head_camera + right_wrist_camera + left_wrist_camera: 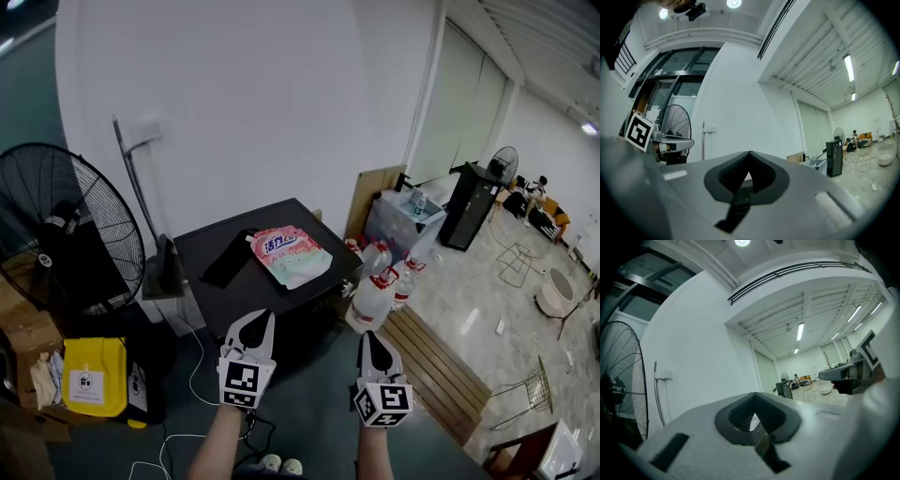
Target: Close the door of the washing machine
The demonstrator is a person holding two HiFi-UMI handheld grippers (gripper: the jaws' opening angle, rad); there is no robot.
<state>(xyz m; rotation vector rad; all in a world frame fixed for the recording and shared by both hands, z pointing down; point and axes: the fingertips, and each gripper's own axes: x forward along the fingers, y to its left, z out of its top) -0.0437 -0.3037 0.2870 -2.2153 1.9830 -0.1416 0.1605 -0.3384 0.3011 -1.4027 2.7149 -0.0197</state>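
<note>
Two claws, left gripper [253,319] and right gripper [371,337]: both pinched together, empty, just before one washing machine [298,217]; door unclear. One pouch [289,255] on top, one fan [66,230] left. White wall [262,103] behind, glossy floor [469,309] right.

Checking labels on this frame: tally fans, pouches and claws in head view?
fans: 2
pouch: 1
claws: 2 (left claw, right claw, both shut)
Total: 5
</note>
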